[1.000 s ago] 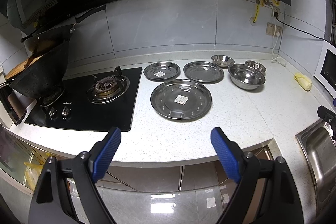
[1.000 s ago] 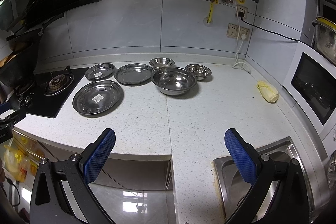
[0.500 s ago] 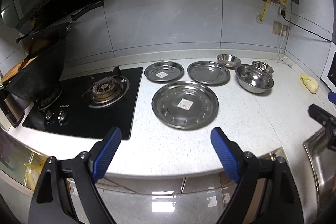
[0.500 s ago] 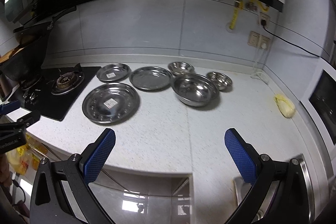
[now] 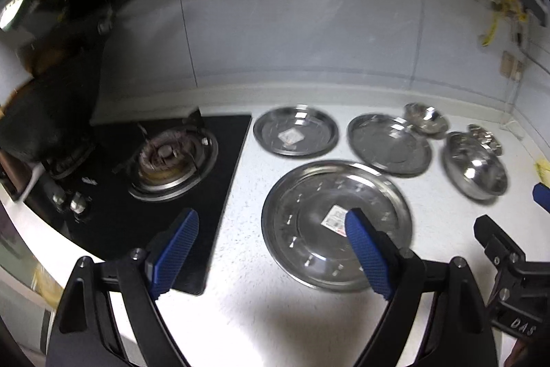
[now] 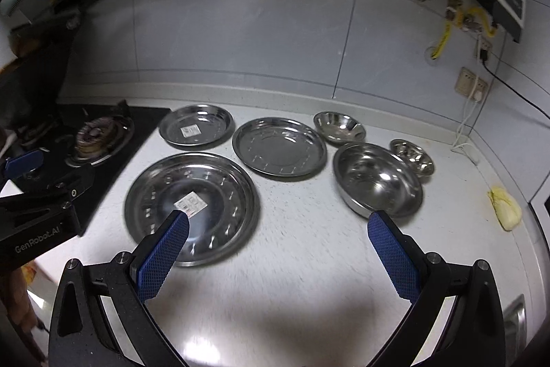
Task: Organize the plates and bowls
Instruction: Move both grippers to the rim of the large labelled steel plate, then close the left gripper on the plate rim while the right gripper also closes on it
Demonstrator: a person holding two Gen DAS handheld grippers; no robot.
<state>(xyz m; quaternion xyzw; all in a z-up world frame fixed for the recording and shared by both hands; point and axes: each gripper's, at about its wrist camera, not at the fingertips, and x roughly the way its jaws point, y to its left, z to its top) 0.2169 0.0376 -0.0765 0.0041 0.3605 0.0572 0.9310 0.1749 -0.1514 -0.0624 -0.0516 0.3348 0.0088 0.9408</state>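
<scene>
Steel ware laid out singly on white countertop (image 6: 309, 246), nothing stacked yet; spread likely so each piece can be taken by its rim. Largest plate (image 6: 190, 207) nearest front edge, beside black gas hob (image 5: 165, 181), paper label stuck in its centre. Behind it, smaller labelled plate (image 6: 196, 130) and medium plate (image 6: 279, 147), side by side, rims just apart. Right of those, large bowl (image 6: 378, 178), with two small bowls behind: one (image 6: 338, 127) near wall, one (image 6: 412, 157) touching or nearly touching large bowl's far rim, cannot tell which. All plates and bowls empty apart from labels. Yellow lump (image 6: 503, 207), maybe a cloth, lying alone near right corner. Left gripper (image 5: 271, 253) spread wide, holding nothing, poised above counter between hob edge and largest plate. Right gripper (image 6: 278, 253) likewise wide and empty, framing gap between largest plate and large bowl. Judged: approach stage only, sorting not begun; thin flat rims on hard counter likely awkward to pinch, steel likely to skate if nudged.
</scene>
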